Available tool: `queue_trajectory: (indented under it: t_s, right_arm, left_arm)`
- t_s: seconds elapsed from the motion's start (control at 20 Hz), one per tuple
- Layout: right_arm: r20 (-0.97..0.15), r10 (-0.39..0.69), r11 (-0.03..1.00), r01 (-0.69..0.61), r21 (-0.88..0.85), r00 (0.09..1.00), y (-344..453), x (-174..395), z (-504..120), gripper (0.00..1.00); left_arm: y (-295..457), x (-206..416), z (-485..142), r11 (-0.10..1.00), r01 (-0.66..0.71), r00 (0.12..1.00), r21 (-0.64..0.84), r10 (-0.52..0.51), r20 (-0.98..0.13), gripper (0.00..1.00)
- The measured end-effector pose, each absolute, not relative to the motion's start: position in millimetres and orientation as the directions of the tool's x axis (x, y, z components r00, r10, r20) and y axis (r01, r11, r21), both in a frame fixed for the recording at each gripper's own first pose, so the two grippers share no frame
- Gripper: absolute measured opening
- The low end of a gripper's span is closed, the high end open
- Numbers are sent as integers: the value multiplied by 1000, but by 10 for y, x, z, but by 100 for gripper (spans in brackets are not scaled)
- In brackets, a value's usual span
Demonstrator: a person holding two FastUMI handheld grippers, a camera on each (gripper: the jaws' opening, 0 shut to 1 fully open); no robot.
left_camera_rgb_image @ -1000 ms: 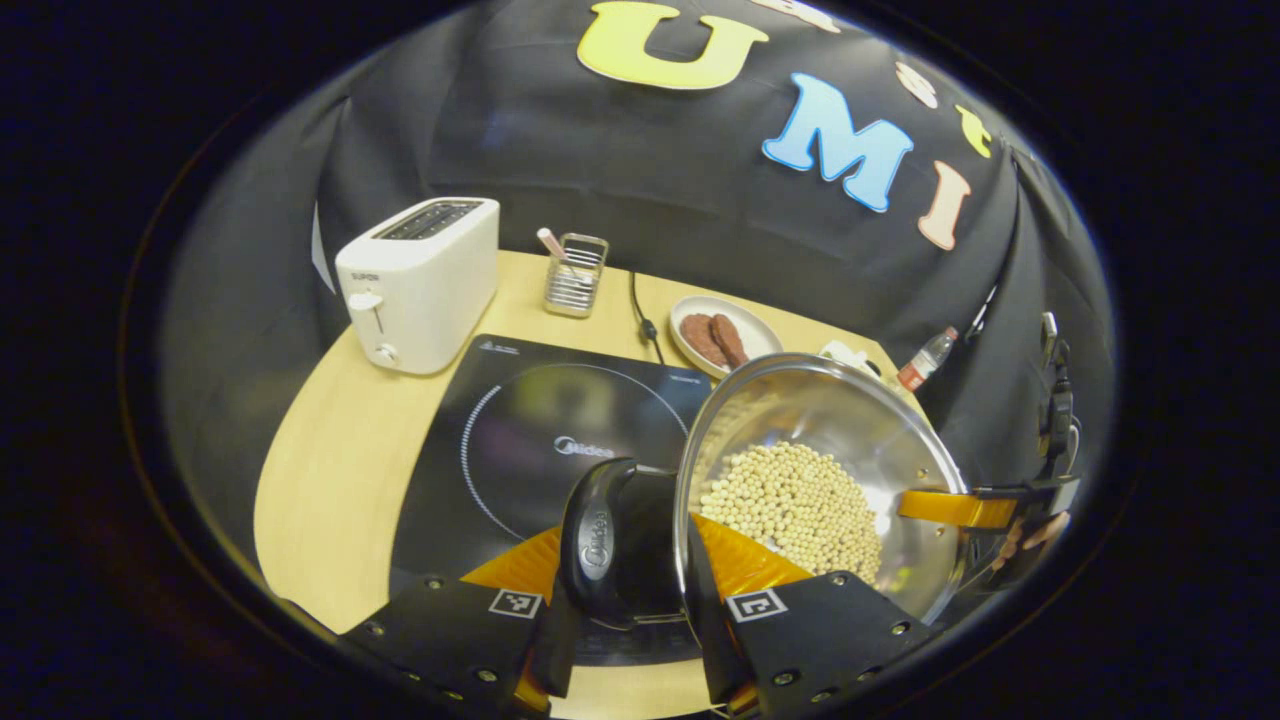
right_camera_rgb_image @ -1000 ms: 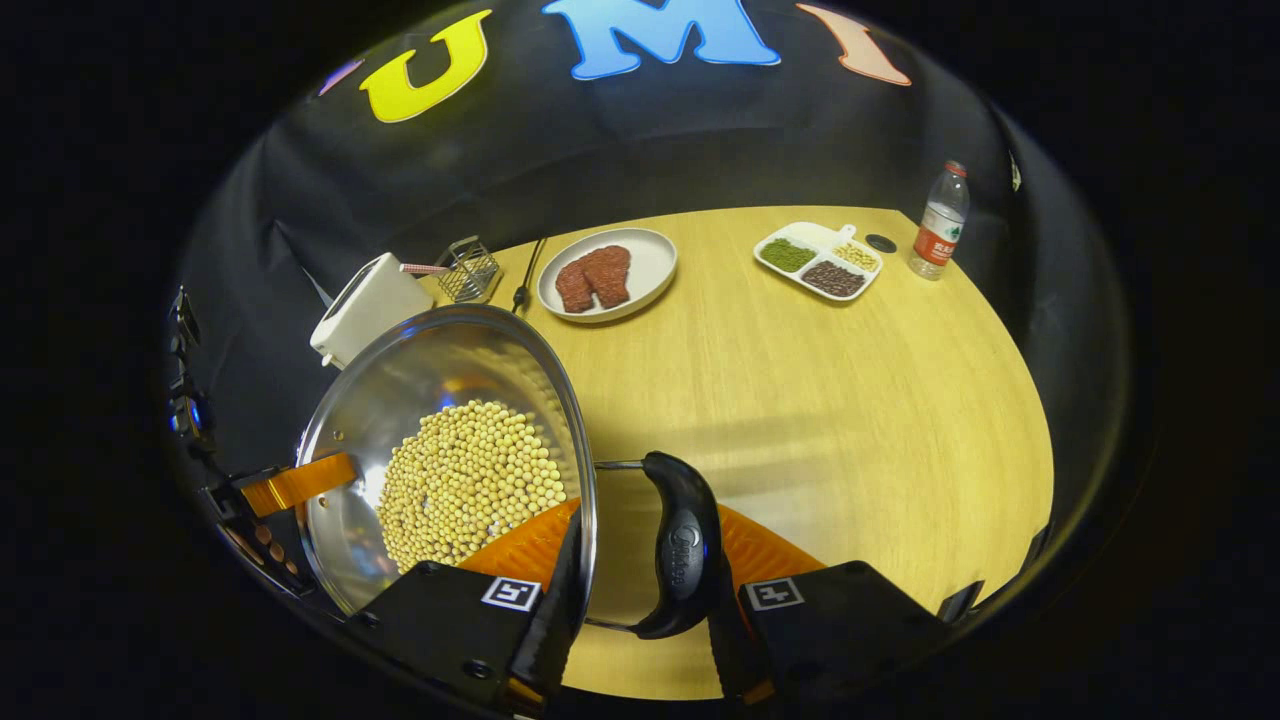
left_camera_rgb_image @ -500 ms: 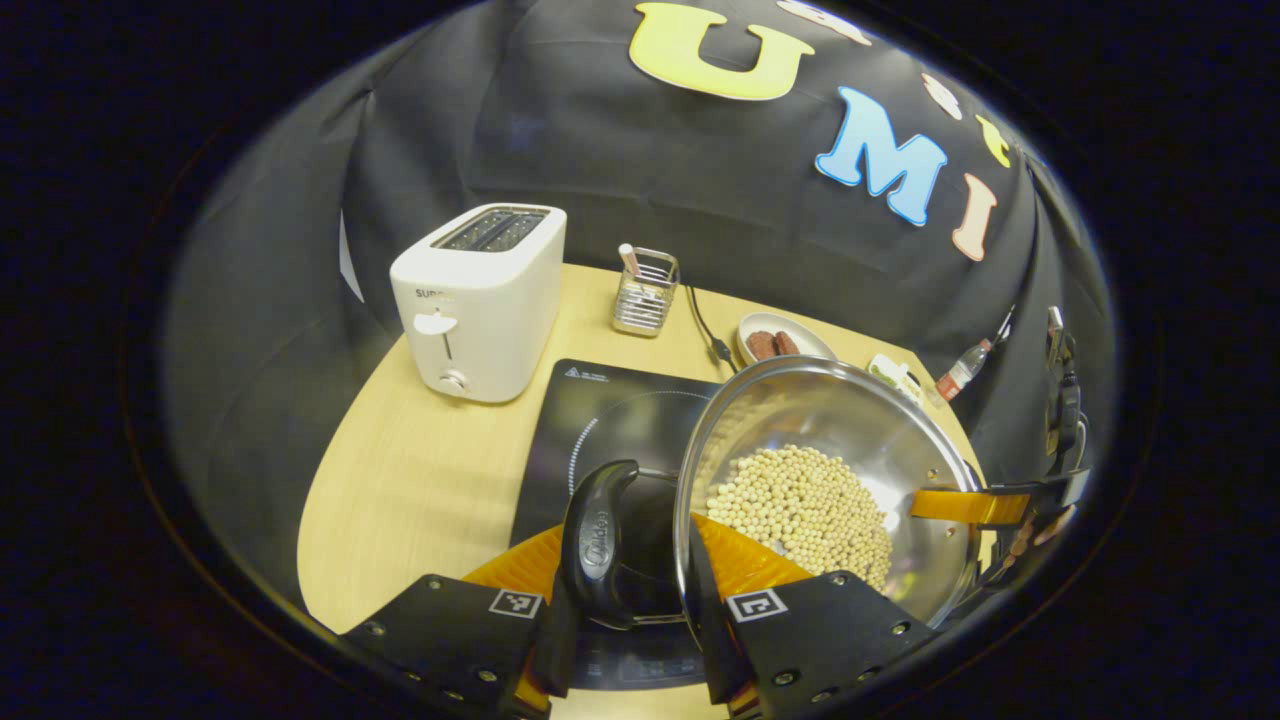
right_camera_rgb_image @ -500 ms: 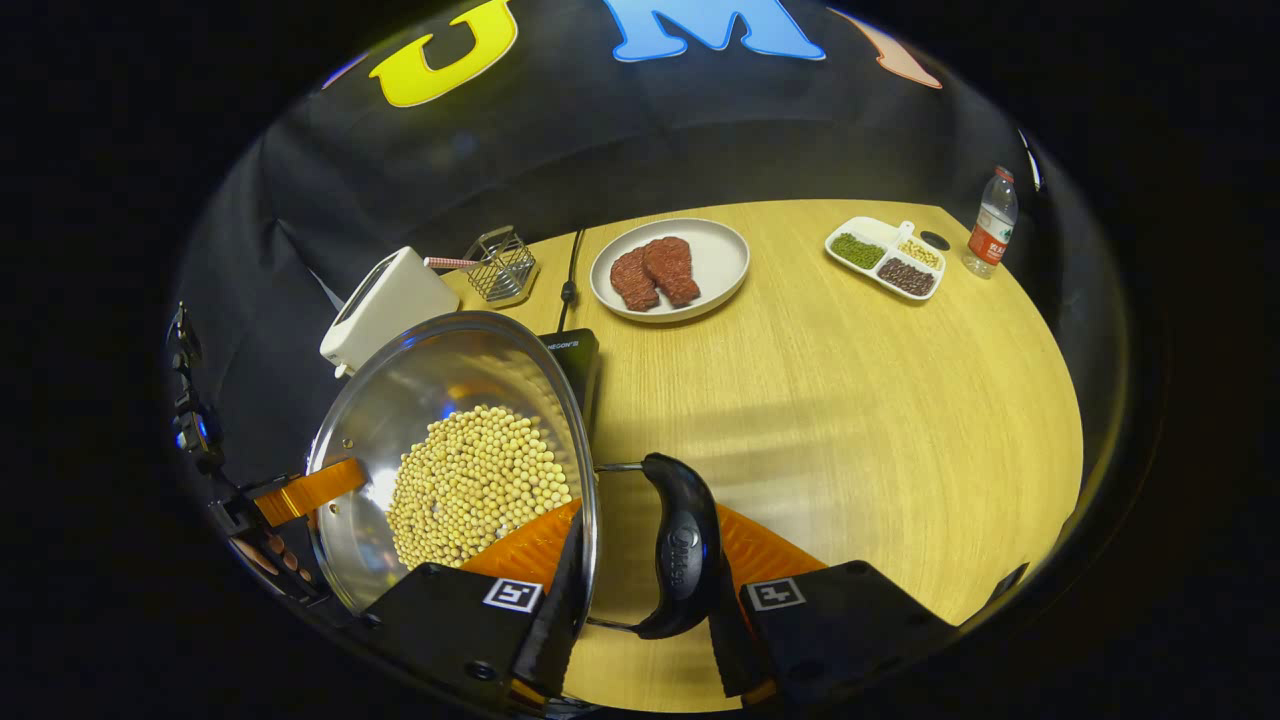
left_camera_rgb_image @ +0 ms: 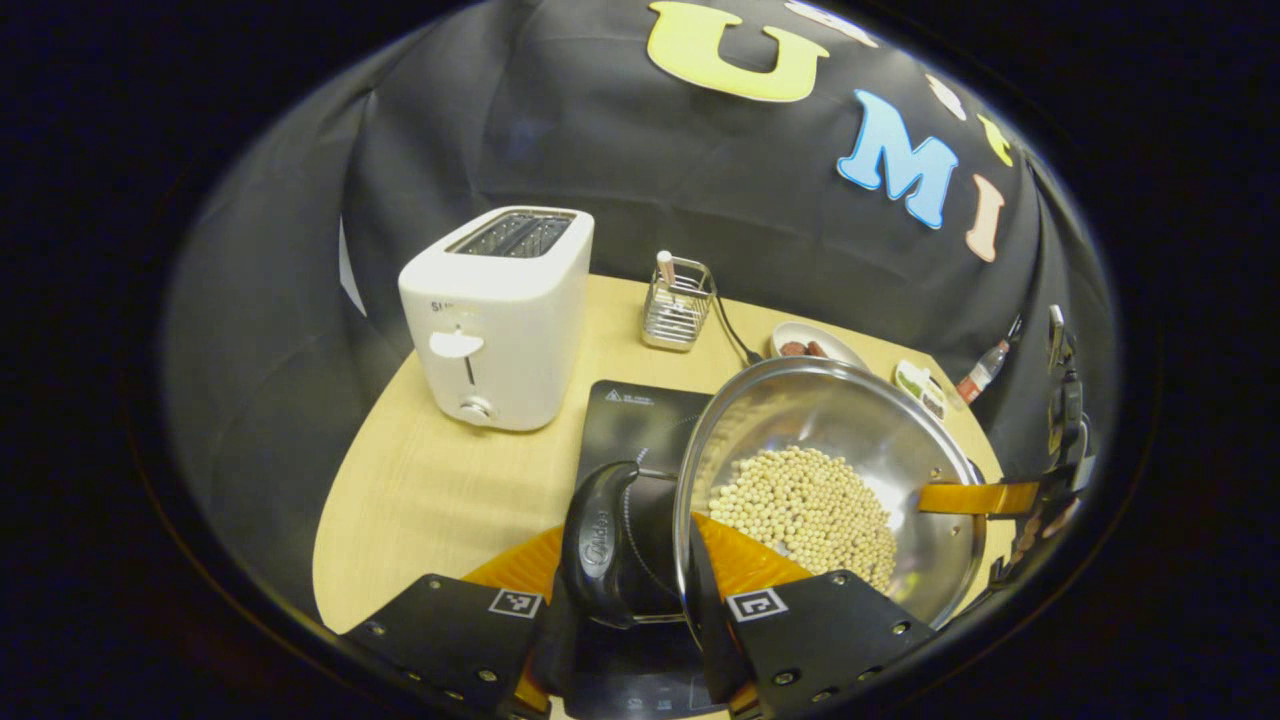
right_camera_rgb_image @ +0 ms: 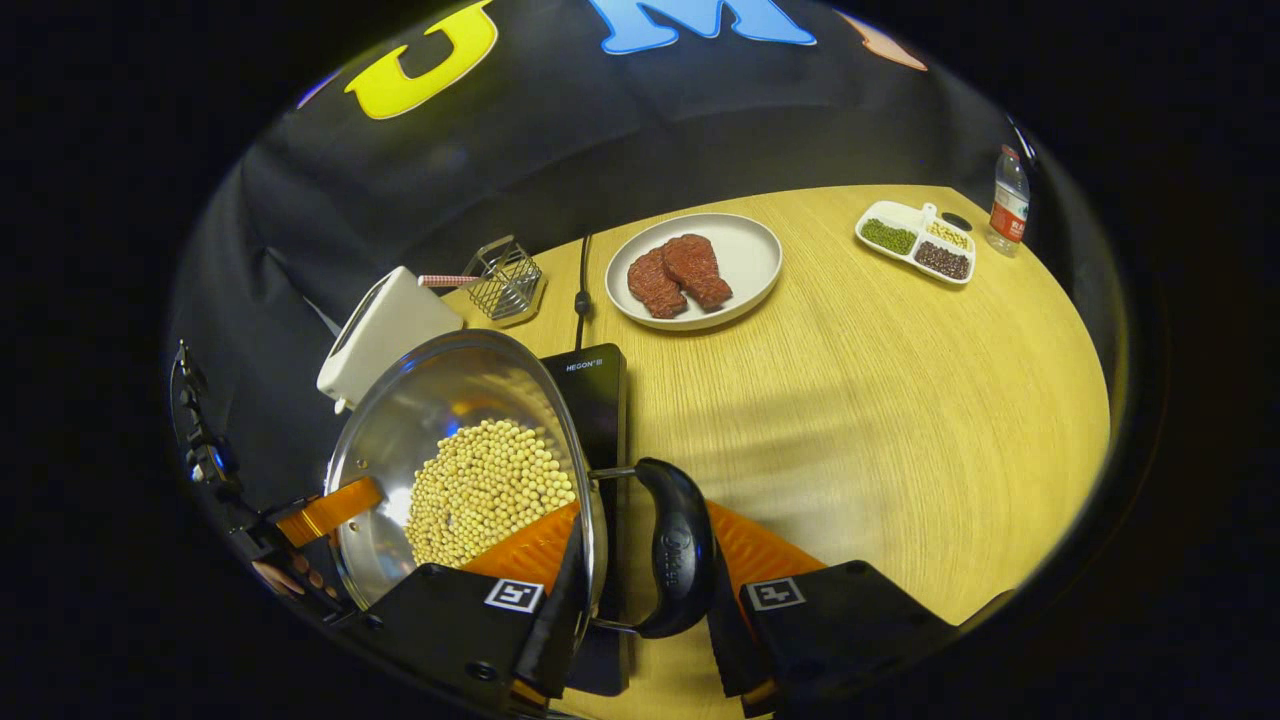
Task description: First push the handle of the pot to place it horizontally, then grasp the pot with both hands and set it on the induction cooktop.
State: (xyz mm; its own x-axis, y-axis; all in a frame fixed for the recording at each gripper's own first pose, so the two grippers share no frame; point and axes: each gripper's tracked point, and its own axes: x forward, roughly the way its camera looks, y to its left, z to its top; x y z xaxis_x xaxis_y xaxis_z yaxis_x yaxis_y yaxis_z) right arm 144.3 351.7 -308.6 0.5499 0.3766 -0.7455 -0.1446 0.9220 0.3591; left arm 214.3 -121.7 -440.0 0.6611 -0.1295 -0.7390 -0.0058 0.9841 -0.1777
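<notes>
A steel pot (left_camera_rgb_image: 800, 410) holding pale soybeans (left_camera_rgb_image: 805, 505) hangs between both grippers over the black induction cooktop (left_camera_rgb_image: 640, 425). My left gripper (left_camera_rgb_image: 625, 600) is shut on the pot's black side handle (left_camera_rgb_image: 598, 545). In the right gripper view the same pot (right_camera_rgb_image: 440, 390) sits left of centre, and my right gripper (right_camera_rgb_image: 640, 590) is shut on its other black handle (right_camera_rgb_image: 675, 545). The cooktop (right_camera_rgb_image: 595, 390) lies partly under the pot. Whether the pot's base touches the cooktop is hidden. Each view shows the opposite gripper at the pot's far rim.
A white toaster (left_camera_rgb_image: 495, 320) stands left of the cooktop, with a wire rack (left_camera_rgb_image: 678, 305) behind it. On the wooden table (right_camera_rgb_image: 900, 400) are a plate (right_camera_rgb_image: 750, 290) of meat, a divided dish (right_camera_rgb_image: 870, 215) of beans and a bottle (right_camera_rgb_image: 1008, 200) at the far right.
Both grippers have carried the pot leftward and forward over the cooktop. The toaster looms closer in the left gripper view; more of the cooktop shows under the pot.
</notes>
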Motion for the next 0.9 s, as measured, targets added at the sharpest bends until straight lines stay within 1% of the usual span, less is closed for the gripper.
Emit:
queue_trajectory:
  t_s: [0.05,0.1,0.15,0.2,0.25,0.3,0.35,0.45,0.5,0.55,0.6,0.65,0.7,0.75,0.8,0.85,0.9]
  right_arm:
    - [-741,380,919,-138,368,554,3550,1475,-3090,55]
    - [-744,382,918,-134,373,548,3592,1480,-3127,55]
    - [-737,383,916,-129,379,557,3615,1501,-3115,55]
    - [-732,383,916,-127,381,564,3630,1520,-3110,55]
    - [-729,385,914,-126,385,566,3641,1529,-3110,55]
    - [-725,385,913,-121,389,571,3657,1556,-3108,55]
    - [-726,385,912,-116,393,570,3665,1561,-3104,55]
    - [-723,386,912,-117,394,573,3683,1580,-3088,55]
    - [-720,385,913,-123,390,578,3697,1596,-3072,59]
    - [-718,384,914,-129,384,581,3710,1603,-3060,59]
    - [-716,383,915,-134,380,584,3717,1600,-3045,55]
    - [-713,383,916,-140,377,587,3723,1604,-3031,55]
    - [-709,383,916,-145,374,592,3734,1616,-3024,59]
    - [-707,384,916,-147,374,595,3741,1620,-3016,55]
    - [-704,383,916,-148,372,598,3755,1632,-3020,55]
    - [-703,384,916,-150,372,598,3762,1629,-3023,55]
    - [-702,384,916,-153,371,599,3754,1634,-3020,55]
  left_arm:
    - [-1227,2153,-4352,987,1,666,-159,-119,-737,52]
    - [-1233,2155,-4302,989,13,666,-147,-118,-736,55]
    - [-1224,2162,-4277,989,19,670,-149,-123,-732,52]
    - [-1210,2199,-4220,988,20,676,-156,-128,-726,52]
    - [-1193,2202,-4265,987,22,677,-156,-130,-724,55]
    - [-1183,2199,-4278,987,29,680,-156,-134,-721,48]
    - [-1183,2194,-4277,987,31,681,-157,-135,-720,52]
    - [-1187,2182,-4293,985,20,679,-172,-140,-721,52]
    - [-1187,2176,-4306,984,15,676,-180,-143,-723,55]
    - [-1179,2164,-4308,982,10,675,-187,-145,-723,52]
    - [-1174,2167,-4323,981,2,676,-196,-146,-723,52]
    - [-1175,2157,-4332,979,-6,676,-206,-148,-722,48]
    - [-1172,2154,-4342,977,-12,676,-214,-150,-721,52]
    - [-1168,2143,-4349,975,-16,677,-222,-153,-720,55]
    - [-1170,2148,-4346,972,-21,679,-233,-157,-717,52]
    - [-1174,2165,-4346,971,-22,689,-240,-159,-707,55]
    - [-1167,2169,-4347,971,-20,689,-240,-161,-707,55]
